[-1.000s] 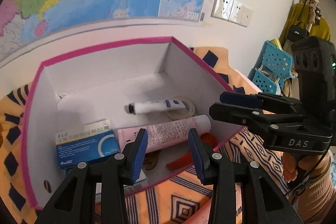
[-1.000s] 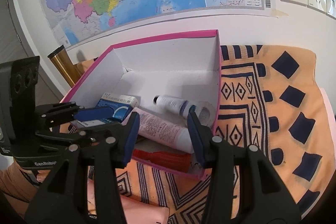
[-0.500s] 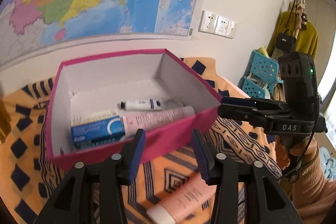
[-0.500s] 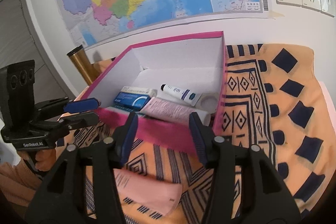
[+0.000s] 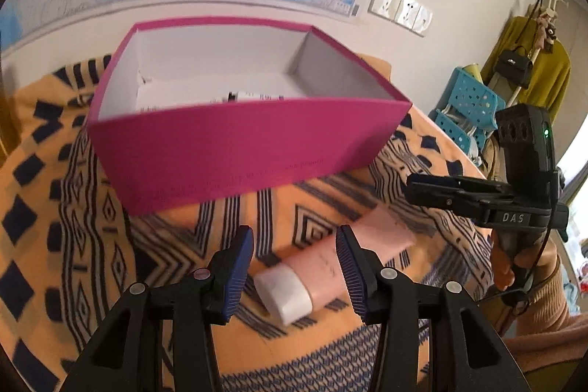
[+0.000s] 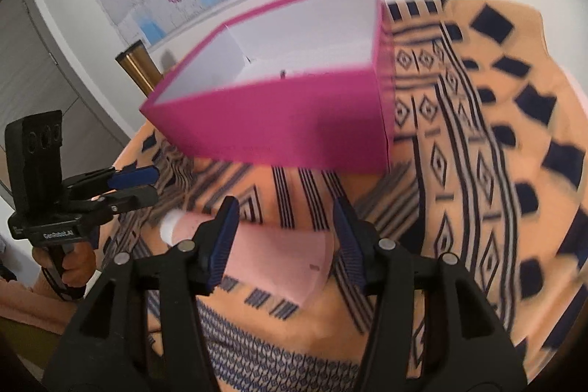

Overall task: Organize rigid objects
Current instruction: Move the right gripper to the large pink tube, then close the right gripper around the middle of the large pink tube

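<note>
Pink cream tube [image 5: 332,267] on patterned blanket [image 5: 66,226] in front of magenta box [image 5: 235,153], left gripper [image 5: 296,263] jaws apart, just opened wider, straddling tube, apparently not pressing, right gripper [image 6: 284,237] jaws apart, just opened wider, over tube's flat end.

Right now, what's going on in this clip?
A person holds a gripper in each hand above a patterned orange cloth. Both the left gripper and the right gripper are open and empty, hovering over a pink tube that lies on the cloth in front of a pink box. The left gripper's fingers have just been opening, with nothing gripped. The box already holds some items, mostly hidden behind its front wall. The tube is not yet picked up.
</note>
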Demonstrator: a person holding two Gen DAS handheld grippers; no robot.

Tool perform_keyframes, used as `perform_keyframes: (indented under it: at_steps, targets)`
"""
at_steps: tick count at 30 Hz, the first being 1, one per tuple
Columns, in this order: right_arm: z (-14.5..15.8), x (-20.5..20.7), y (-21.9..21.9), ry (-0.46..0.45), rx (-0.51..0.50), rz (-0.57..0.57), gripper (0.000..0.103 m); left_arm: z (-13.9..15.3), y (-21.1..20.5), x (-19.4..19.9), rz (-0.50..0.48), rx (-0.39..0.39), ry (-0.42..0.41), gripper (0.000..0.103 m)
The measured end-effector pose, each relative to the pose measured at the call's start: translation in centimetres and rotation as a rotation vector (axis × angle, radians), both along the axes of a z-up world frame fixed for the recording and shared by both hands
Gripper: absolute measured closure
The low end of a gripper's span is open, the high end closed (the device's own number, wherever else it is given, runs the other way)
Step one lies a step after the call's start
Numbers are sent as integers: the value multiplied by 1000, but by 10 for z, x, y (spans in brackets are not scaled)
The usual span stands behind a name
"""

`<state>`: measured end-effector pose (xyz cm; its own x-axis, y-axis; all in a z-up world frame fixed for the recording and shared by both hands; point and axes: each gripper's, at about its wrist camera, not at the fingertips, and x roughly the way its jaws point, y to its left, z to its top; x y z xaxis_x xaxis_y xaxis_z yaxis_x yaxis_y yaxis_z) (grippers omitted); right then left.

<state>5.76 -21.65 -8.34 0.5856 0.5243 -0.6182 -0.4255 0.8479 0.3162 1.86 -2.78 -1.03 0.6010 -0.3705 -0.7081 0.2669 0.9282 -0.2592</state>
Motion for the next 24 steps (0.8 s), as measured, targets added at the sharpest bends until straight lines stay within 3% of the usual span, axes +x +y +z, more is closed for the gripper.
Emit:
perform_keyframes:
  at_steps: [8, 24]
  targets:
    - [-25, -6, -9, 70, 20, -41, 48, -14, 1, -12, 22, 2, 40, 56]
    - [-38, -11, -1, 97, 13, -34, 48, -29, -6, -20, -2, -13, 99, 56]
